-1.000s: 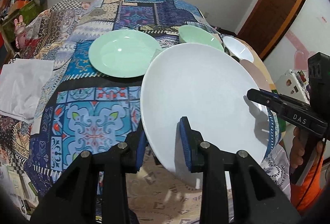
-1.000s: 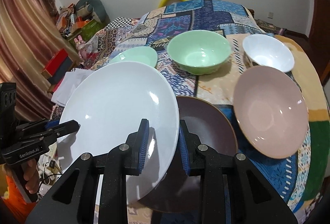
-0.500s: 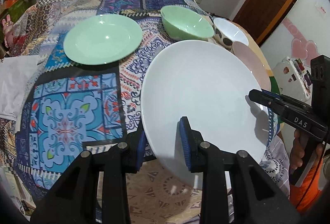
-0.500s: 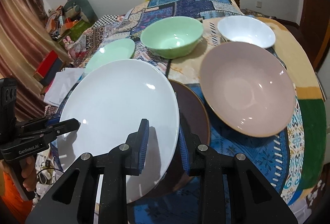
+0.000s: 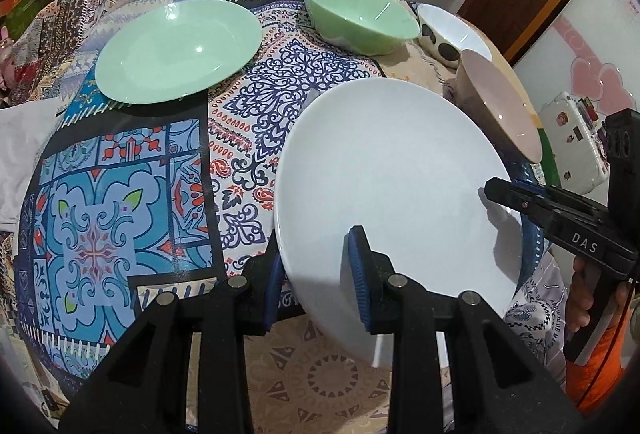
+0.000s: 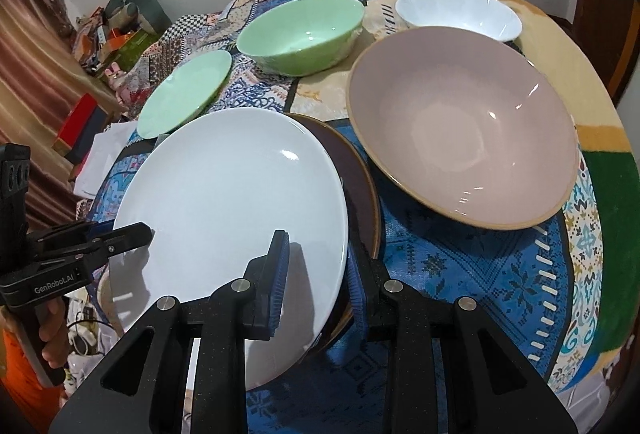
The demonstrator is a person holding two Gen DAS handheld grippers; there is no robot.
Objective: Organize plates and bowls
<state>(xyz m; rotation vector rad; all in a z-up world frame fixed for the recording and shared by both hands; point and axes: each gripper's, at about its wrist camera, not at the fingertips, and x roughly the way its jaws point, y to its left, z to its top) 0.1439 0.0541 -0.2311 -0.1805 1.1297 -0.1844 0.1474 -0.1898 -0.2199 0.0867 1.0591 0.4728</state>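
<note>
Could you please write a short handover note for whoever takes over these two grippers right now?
Left gripper: shut on the near-left rim of the white plate.
Right gripper: shut on the same plate's opposite rim.
The plate is held tilted above the dark brown plate, not yet set down.
On the table: green plate, green bowl, white bowl, pink bowl, all separate.
Left: probably lower the white plate onto the brown one, release, then stack the rest.

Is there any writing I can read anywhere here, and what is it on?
"DAS": on the side of the right tool.
"GenRobot.AI": on the side of the left tool.
Stickers on the white case: too small to read.
The plates and bowls carry no writing.
</note>
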